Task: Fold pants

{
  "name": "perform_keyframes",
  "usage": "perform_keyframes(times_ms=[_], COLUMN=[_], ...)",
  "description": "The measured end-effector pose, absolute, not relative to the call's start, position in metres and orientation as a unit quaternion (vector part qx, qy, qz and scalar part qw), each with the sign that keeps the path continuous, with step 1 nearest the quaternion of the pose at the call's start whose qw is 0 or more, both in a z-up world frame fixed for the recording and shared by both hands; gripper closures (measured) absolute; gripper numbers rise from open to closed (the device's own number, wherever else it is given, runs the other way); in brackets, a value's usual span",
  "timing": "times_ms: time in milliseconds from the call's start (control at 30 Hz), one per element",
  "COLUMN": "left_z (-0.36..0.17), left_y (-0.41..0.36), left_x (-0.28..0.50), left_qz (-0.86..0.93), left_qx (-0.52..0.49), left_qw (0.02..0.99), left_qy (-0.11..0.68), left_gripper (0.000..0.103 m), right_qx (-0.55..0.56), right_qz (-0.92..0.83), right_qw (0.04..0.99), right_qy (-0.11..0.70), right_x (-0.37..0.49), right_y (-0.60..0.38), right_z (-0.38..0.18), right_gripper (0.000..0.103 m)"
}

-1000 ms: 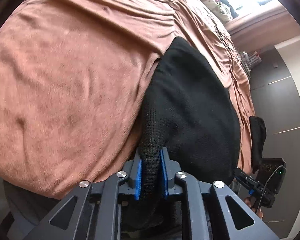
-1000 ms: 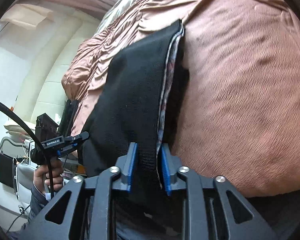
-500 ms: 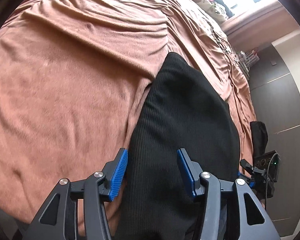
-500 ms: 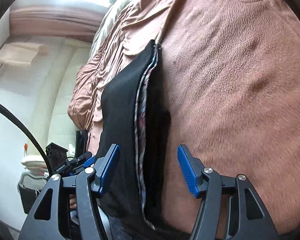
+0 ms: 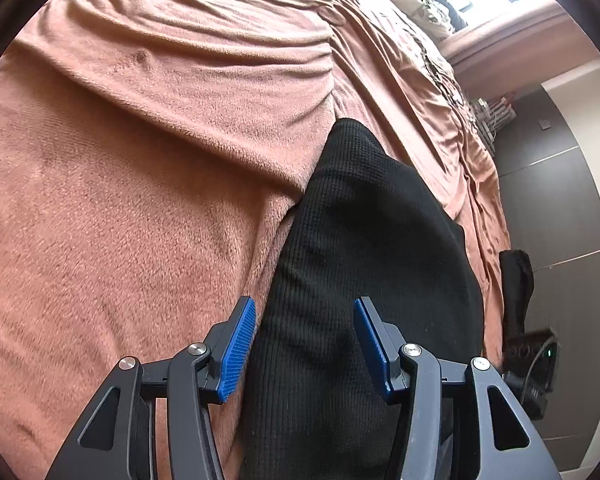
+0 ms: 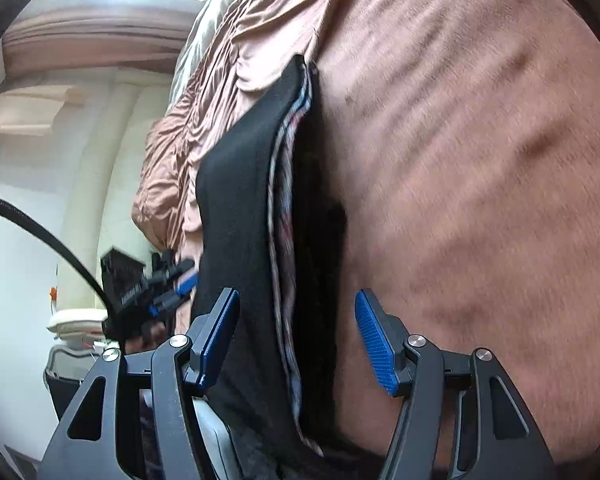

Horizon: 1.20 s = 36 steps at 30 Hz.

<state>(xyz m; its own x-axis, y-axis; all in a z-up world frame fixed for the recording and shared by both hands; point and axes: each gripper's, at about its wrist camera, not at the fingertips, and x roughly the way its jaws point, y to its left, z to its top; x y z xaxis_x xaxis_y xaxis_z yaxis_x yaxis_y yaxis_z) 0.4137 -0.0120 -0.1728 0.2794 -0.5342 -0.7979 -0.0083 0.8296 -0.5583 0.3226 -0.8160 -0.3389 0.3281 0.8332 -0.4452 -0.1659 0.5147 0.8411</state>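
Both claws are spread apart with nothing clamped: left claw [image 5: 304,350], right claw [image 6: 296,340]. The black pants [image 5: 364,260] lie folded lower centre on the bed [image 5: 140,200]. Looks like that fold's laid down, so next probably needs a fresh grab for another fold.

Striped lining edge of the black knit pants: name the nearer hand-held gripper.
Right. The right hand-held gripper straddles the striped lining edge; the left hand-held gripper straddles the black knit pants' plain side, across the garment. Both jaws have just been opening, fabric between them.
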Motion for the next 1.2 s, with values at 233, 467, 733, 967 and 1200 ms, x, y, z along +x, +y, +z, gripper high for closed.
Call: perform_keyframes(times_ms=[233, 467, 733, 967, 1200], left_z=[-0.175, -0.173, -0.176, -0.178, -0.180], left_y=[-0.016, -0.011, -0.006, 0.004, 0.006], left_x=[0.410, 0.398, 0.376, 0.350, 0.334], left_qz=[-0.185, -0.189, -0.197, -0.205, -0.203], left_qx=[-0.234, -0.236, -0.222, -0.219, -0.194], left_qw=[0.762, 0.761, 0.753, 0.747, 0.745], left_qy=[0.575, 0.574, 0.588, 0.594, 0.605], left_gripper=[0.049, 0.049, 0.049, 0.049, 0.082], right_qx=[0.290, 0.254, 0.246, 0.249, 0.244], right_qz=[0.369, 0.373, 0.375, 0.391, 0.409], right_qw=[0.748, 0.757, 0.747, 0.746, 0.740], right_qy=[0.469, 0.472, 0.492, 0.477, 0.474], right_x=[0.295, 0.282, 0.278, 0.280, 0.279], right_y=[-0.809, -0.799, -0.786, -0.769, -0.753], right_z=[-0.330, -0.328, -0.331, -0.328, -0.335], right_gripper=[0.045, 0.082, 0.091, 0.099, 0.099])
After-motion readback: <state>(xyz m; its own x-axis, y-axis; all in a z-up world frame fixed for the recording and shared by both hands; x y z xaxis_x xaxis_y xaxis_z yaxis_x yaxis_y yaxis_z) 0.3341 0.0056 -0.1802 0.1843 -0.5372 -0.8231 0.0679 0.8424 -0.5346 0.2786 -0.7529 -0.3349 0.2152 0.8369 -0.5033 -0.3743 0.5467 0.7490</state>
